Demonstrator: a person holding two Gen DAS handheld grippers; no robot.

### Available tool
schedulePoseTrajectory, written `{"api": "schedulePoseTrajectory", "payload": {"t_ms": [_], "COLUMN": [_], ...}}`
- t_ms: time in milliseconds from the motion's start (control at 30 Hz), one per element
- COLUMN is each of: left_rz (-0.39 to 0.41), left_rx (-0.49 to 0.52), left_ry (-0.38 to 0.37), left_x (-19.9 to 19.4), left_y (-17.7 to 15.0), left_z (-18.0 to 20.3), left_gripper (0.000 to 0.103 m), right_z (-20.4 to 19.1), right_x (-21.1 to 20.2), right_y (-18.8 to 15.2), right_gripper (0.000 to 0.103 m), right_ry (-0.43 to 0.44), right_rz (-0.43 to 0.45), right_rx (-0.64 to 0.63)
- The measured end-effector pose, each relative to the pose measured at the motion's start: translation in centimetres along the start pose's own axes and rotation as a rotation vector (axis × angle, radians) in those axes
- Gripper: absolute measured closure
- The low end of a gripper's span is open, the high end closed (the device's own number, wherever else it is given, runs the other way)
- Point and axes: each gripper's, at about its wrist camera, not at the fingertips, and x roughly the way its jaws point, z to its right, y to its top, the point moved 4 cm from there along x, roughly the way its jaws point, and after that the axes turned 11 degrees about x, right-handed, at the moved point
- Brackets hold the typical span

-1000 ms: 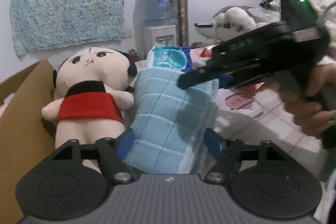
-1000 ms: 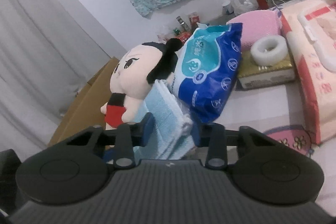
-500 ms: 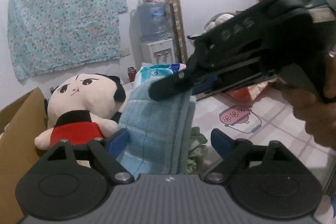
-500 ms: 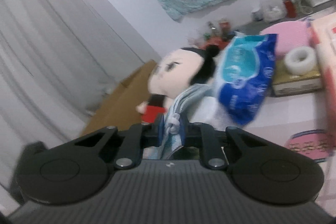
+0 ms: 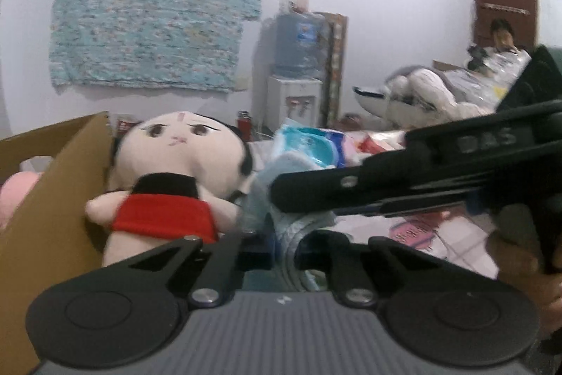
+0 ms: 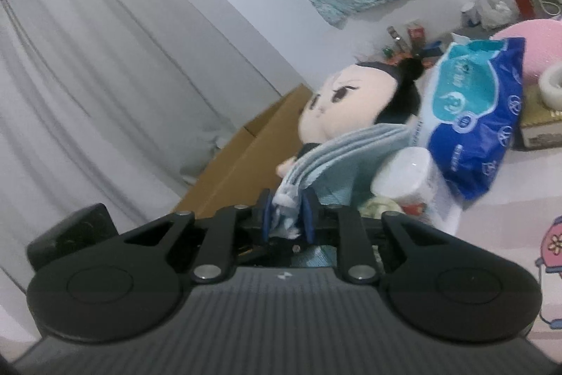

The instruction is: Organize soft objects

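Observation:
A folded light-blue towel (image 5: 298, 227) is pinched by both grippers. My left gripper (image 5: 284, 248) is shut on its near edge. My right gripper (image 6: 286, 217) is shut on another edge of the towel (image 6: 337, 157); its black body (image 5: 421, 178) crosses the right of the left wrist view. A plush doll (image 5: 175, 171) with a red and black top leans on a cardboard box (image 5: 45, 199) just left of the towel. The doll (image 6: 351, 101) also shows behind the towel in the right wrist view.
A blue pack of wipes (image 6: 477, 115) leans behind the towel, with a white jar (image 6: 411, 178) in front of it. A pink cushion (image 6: 530, 41), a tape roll (image 6: 551, 83) and a water dispenser (image 5: 298, 76) stand farther back. Grey curtains (image 6: 105, 94) hang left.
Both grippers have closed tight on the towel, which is now bunched between them. The left gripper went from open around the towel to shut on it.

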Motion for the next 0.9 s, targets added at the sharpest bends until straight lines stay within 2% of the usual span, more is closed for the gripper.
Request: {"api": "schedulePoseTrajectory", "payload": {"t_ms": [67, 133, 233, 367, 433, 600, 667, 700, 733, 767, 800, 900], "left_rz": [0.01, 0.016, 0.023, 0.053, 0.063, 0.114, 0.127, 0.129, 0.128, 0.128, 0.13, 0.133], "left_rx": [-0.029, -0.058, -0.065, -0.109, -0.125, -0.142, -0.137, -0.134, -0.132, -0.129, -0.124, -0.094], "left_ry": [0.008, 0.017, 0.036, 0.034, 0.036, 0.027, 0.019, 0.016, 0.014, 0.013, 0.01, 0.012], "left_x": [-0.5, -1.0, -1.6, -2.5, -2.9, -4.1, -4.4, -4.5, -4.5, -4.5, -4.5, -4.3], "left_y": [0.0, 0.0, 0.2, 0.8, 0.8, 1.3, 1.5, 1.5, 1.5, 1.5, 1.5, 1.3], "left_z": [-0.6, -1.3, -1.9, -2.9, -3.4, -4.1, -4.1, -4.1, -4.1, -4.1, -4.1, -4.0], "left_gripper": [0.094, 0.095, 0.095, 0.095, 0.095, 0.095, 0.095, 0.095, 0.095, 0.095, 0.095, 0.095], "right_z": [-0.1, 0.1, 0.4, 0.8, 1.1, 2.4, 3.0, 3.4, 3.8, 4.3, 4.6, 4.7], "right_x": [-0.3, -0.7, -1.4, -2.2, -2.2, -0.3, 0.6, 1.0, 1.3, 1.4, 1.4, 0.9], "right_y": [0.0, 0.1, 0.1, -0.1, -0.3, -1.5, -2.1, -2.3, -2.4, -2.5, -2.5, -2.7], "right_gripper": [0.072, 0.056, 0.048, 0.042, 0.029, 0.029, 0.035, 0.049, 0.059, 0.065, 0.08, 0.086], "right_ry": [-0.002, -0.023, -0.058, -0.21, -0.266, -0.338, -0.404, -0.428, -0.436, -0.433, -0.43, -0.457], "right_rz": [0.0, 0.002, 0.005, 0.013, 0.006, -0.077, -0.098, -0.1, -0.104, -0.103, -0.096, -0.076], "right_rx": [-0.002, -0.002, -0.006, -0.087, -0.11, -0.143, -0.163, -0.153, -0.134, -0.1, -0.071, -0.054]}}
